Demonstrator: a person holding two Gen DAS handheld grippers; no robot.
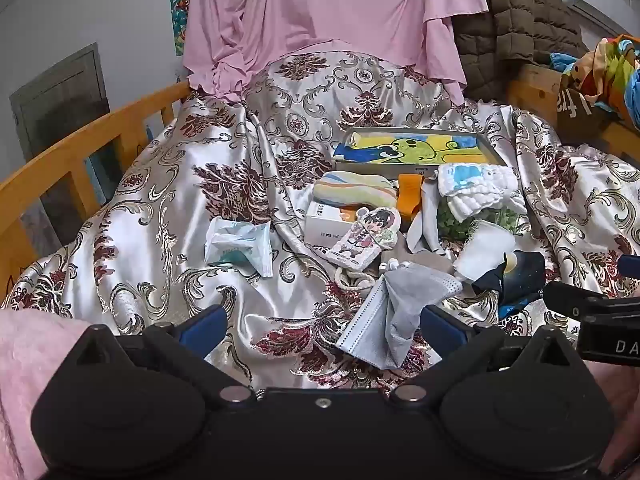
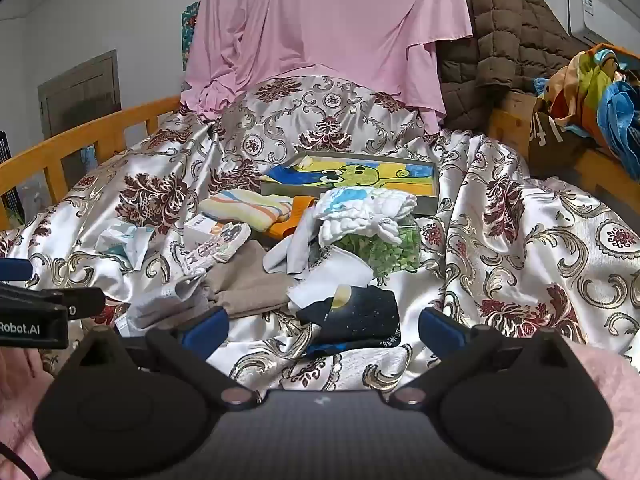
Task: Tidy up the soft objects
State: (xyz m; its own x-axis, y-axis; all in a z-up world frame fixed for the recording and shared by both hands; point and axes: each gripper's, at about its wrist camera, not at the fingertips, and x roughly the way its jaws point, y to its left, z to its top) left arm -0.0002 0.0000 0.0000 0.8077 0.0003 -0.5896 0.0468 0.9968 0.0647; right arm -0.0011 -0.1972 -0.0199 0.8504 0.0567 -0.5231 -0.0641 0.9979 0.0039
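Observation:
A heap of soft items lies on the satin floral bedspread (image 1: pixel 160 208). A grey face mask (image 1: pixel 396 312) sits just beyond my left gripper (image 1: pixel 324 324), which is open and empty, and the mask's edge reaches in by the right finger. My right gripper (image 2: pixel 322 327) is also open and empty, with a dark starry cloth (image 2: pixel 356 312) lying just ahead of its fingers. Farther back are a striped towel (image 2: pixel 248 204), a white-and-blue folded cloth (image 2: pixel 364 208), a green-patterned cloth (image 2: pixel 384 248) and a beige cloth (image 2: pixel 248 284). A shallow box (image 2: pixel 435 184) holds a cartoon cloth.
A tissue pack (image 1: pixel 236 244), a small white carton (image 1: pixel 324 224) and a cartoon card (image 1: pixel 368 236) lie left of the heap. Wooden bed rails (image 1: pixel 80 148) run along the left. A pink sheet (image 1: pixel 328 12) and a brown quilt (image 1: pixel 516 20) hang behind. Colourful fabric (image 2: pixel 592 92) is piled at the right.

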